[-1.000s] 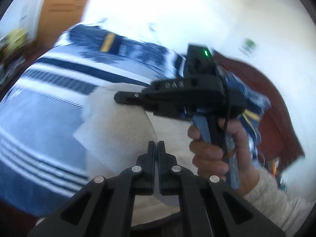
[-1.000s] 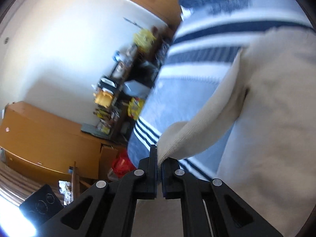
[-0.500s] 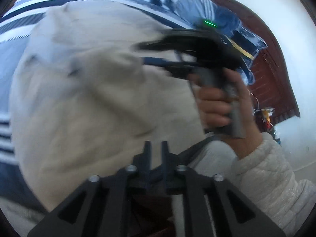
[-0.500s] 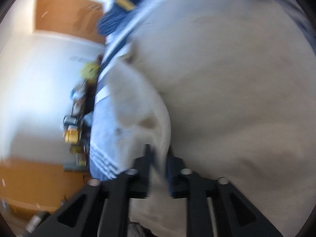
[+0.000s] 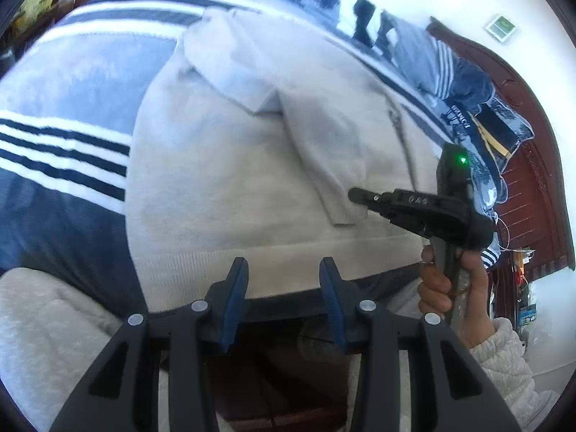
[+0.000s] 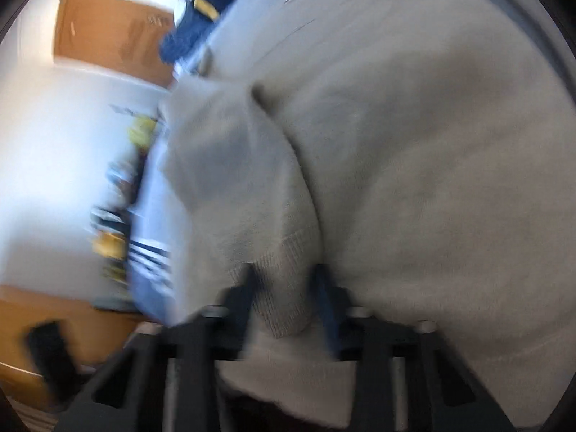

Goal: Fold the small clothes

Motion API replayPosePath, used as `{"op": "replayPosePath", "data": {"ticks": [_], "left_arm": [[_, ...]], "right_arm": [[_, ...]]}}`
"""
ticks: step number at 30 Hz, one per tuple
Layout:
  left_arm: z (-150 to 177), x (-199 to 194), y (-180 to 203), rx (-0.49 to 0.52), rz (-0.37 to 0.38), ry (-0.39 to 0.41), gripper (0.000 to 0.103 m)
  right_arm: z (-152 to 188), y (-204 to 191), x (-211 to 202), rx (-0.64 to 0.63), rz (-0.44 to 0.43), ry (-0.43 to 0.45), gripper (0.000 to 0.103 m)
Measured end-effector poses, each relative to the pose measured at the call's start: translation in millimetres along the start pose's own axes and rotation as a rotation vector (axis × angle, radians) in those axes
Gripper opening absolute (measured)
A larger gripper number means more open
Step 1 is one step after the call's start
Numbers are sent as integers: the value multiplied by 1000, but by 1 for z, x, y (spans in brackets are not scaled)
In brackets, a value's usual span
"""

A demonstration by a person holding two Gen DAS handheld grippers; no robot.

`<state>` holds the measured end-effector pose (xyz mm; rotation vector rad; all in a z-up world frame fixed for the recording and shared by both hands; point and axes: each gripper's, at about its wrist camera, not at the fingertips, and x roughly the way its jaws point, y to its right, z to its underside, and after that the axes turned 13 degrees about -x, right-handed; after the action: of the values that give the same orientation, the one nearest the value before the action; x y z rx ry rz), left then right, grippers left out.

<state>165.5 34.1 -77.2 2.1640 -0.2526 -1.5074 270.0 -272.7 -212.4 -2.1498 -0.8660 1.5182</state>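
A beige knit sweater (image 5: 234, 165) lies spread on a blue and white striped bed cover (image 5: 72, 115), one sleeve (image 5: 316, 151) folded across its body. My left gripper (image 5: 284, 277) is open and empty at the sweater's ribbed hem. My right gripper (image 5: 356, 194) shows side-on in the left wrist view, at the sleeve's cuff. In the blurred right wrist view it (image 6: 284, 280) is open, with the sleeve cuff (image 6: 288, 288) lying loose between its fingers.
A blue patterned quilt (image 5: 468, 115) is heaped at the back of the bed. A dark red wooden headboard (image 5: 532, 187) stands at the right. A cluttered shelf (image 6: 115, 223) and orange wooden furniture (image 6: 39, 313) stand left of the bed.
Both grippers were shut on the sweater and carried it down onto the bed. Both have now opened and let go; the sweater lies flat.
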Motion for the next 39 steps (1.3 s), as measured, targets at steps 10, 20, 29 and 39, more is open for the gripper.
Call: {"op": "replayPosePath", "data": {"ticks": [10, 20, 29, 39], "left_arm": [[-23, -10, 1, -51, 72, 42, 44], [-163, 11, -25, -222, 54, 179, 50], [-295, 90, -77, -354, 12, 131, 48], [-317, 138, -96, -390, 131, 79, 31]], "right_arm": [[16, 2, -43, 37, 149, -22, 15], [-45, -125, -117, -335, 257, 245, 88], [-192, -191, -36, -554, 83, 108, 90], [-327, -184, 157, -516, 57, -175, 63]]}}
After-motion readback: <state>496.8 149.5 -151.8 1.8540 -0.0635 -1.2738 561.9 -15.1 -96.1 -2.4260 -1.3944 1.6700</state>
